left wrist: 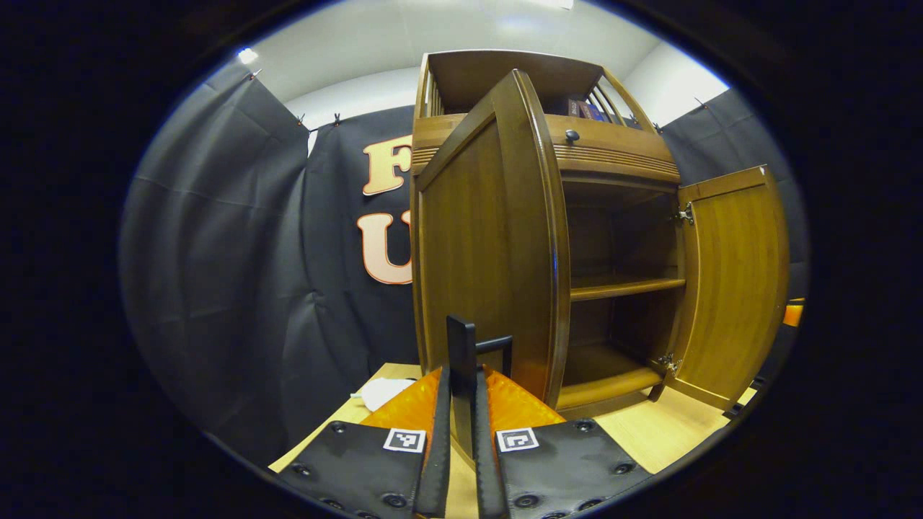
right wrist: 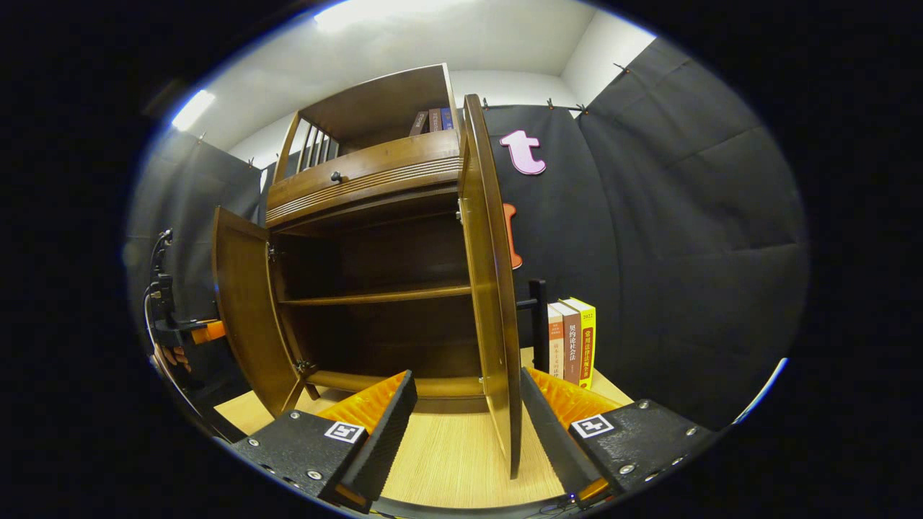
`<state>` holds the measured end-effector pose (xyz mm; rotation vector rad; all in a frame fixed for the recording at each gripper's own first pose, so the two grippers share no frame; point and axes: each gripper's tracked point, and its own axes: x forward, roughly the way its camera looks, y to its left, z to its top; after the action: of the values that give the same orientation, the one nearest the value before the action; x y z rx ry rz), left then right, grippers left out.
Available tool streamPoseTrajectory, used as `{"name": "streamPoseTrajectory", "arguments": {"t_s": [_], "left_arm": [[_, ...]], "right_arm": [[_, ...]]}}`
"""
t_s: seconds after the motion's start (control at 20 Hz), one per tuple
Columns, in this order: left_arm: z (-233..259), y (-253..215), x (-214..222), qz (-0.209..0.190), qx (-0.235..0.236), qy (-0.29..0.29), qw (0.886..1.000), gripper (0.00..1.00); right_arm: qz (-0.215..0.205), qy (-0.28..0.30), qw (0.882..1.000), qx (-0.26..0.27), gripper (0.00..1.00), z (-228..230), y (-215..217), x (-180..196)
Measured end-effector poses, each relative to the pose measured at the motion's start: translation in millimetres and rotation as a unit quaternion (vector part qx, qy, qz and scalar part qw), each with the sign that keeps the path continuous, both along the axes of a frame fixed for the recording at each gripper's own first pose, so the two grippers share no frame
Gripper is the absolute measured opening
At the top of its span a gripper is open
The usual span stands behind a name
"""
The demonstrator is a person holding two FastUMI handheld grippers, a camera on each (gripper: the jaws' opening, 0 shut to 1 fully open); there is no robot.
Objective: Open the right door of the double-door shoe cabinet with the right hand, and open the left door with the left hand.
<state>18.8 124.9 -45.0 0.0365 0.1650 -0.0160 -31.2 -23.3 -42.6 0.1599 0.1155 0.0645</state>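
Note:
The wooden shoe cabinet (left wrist: pixel 620 155) stands on a light table with both doors swung open. In the left gripper view, my left gripper (left wrist: pixel 461 375) is shut on the black bar handle (left wrist: pixel 461 342) of the left door (left wrist: pixel 483 245), which I see nearly edge-on. The right door (left wrist: pixel 735 281) hangs open at the far right. In the right gripper view, my right gripper (right wrist: pixel 465 380) is open, its fingers straddling the right door's (right wrist: pixel 490 288) lower edge with gaps on both sides. That door's black handle (right wrist: pixel 537 324) is on its outer face. The left door (right wrist: pixel 245 317) stands open farther off.
Inside are a middle shelf (right wrist: pixel 375 295) and a bare bottom shelf (left wrist: pixel 613 382). Upright books (right wrist: pixel 573 339) stand on the table (right wrist: pixel 447 454) right of the cabinet. A white cloth-like thing (left wrist: pixel 382 393) lies at the left. A hand with the other gripper (right wrist: pixel 180 335) shows behind the left door.

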Motion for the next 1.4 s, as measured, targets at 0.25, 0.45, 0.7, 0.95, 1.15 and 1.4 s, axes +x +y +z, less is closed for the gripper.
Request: {"name": "streamPoseTrajectory", "arguments": {"t_s": [0.25,0.45,0.7,0.95,1.15,1.4], "left_arm": [[11.2,53.9,-3.4,0.016,0.027,-0.029,0.999,0.22],[9.7,82.7,-2.5,-0.01,-0.011,-0.023,1.0,0.15],[8.0,104.4,0.1,-0.063,-0.014,-0.018,0.998,0.15],[12.8,149.7,-25.8,-0.03,-0.016,-0.017,0.999,0.15],[20.6,149.4,-56.6,0.0,-0.026,-0.019,0.999,0.15],[59.2,86.2,-70.8,-0.002,-0.041,-0.057,0.998,0.15]], "right_arm": [[-0.005,-0.004,1.0,-0.003,0.89,6.8,15.9,-2.1],[-0.005,-0.007,1.0,-0.01,0.89,11.8,32.7,0.4],[0.001,-0.007,1.0,-0.017,0.89,15.7,46.1,4.7],[-0.001,-0.003,1.0,-0.022,0.89,14.5,41.1,5.6],[0.002,0.003,1.0,-0.019,0.89,12.1,32.9,7.3],[0.008,0.009,1.0,-0.026,0.89,7.8,24.7,9.6]]}}
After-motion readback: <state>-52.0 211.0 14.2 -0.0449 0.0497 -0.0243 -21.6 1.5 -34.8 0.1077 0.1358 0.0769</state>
